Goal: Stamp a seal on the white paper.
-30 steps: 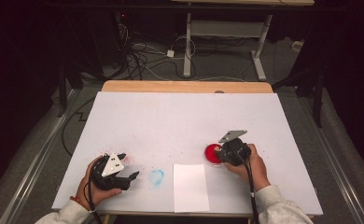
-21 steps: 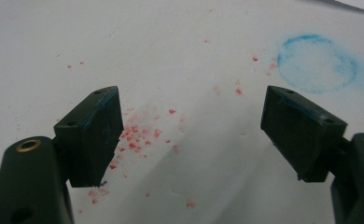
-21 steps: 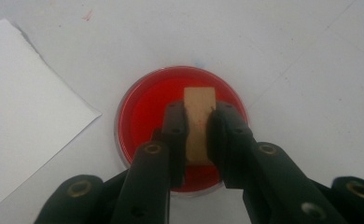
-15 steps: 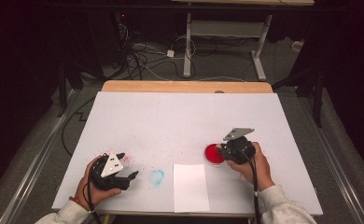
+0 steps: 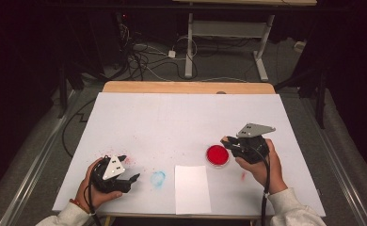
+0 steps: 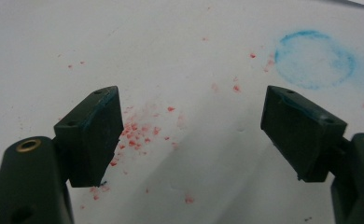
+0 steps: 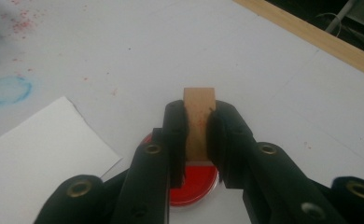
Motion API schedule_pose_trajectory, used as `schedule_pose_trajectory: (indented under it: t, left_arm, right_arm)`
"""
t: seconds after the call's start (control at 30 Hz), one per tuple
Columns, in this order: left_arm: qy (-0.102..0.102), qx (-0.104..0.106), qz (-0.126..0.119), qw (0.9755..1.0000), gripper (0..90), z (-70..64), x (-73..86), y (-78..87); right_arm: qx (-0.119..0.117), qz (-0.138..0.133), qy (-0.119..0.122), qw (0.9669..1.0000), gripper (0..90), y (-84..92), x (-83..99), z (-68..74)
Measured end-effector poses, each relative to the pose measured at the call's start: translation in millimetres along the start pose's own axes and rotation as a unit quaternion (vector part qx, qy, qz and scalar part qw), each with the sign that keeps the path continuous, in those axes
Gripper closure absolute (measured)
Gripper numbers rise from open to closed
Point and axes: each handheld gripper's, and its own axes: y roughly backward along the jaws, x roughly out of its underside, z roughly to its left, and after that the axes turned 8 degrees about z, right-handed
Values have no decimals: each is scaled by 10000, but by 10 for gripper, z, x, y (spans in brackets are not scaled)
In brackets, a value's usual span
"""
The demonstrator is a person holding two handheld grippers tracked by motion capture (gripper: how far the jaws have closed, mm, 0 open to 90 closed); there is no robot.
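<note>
My right gripper (image 5: 229,142) is shut on a small wooden block (image 7: 199,108), which stands up between its pads (image 7: 176,133). It hangs a little above and to the right of a round red ink dish (image 5: 217,155), whose red surface (image 7: 195,185) lies just below the jaws in the right gripper view. At the table's front left my left gripper (image 5: 128,169) rests open in the person's hand, nothing between its fingers (image 6: 98,135). Ahead of it is a faint blue ring stain (image 6: 314,59).
A white sheet of paper (image 5: 191,188) lies at the front edge, between the blue ring stain (image 5: 158,178) and the red dish. Red specks (image 6: 138,133) dot the white table cover (image 5: 181,117). A wooden strip (image 5: 186,87) edges the far side.
The right gripper has lifted with the wooden block and drifted slightly right, off the red dish. The left gripper has stayed where it was.
</note>
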Motion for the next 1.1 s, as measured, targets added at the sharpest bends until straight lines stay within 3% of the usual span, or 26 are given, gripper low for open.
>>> schedule_pose_trajectory:
  t: [0.47, 1.1]
  left_arm:
    - [-16, 13, -3, 10000, 201, -1, 0, 2]
    - [-73, -23, -11, 10000, 201, 1, -2, 6]
  right_arm:
    - [-80, -231, 134, 9996, 761, 150, -60, 102]
    - [-376, -317, 479, 9976, 761, 197, -106, 392]
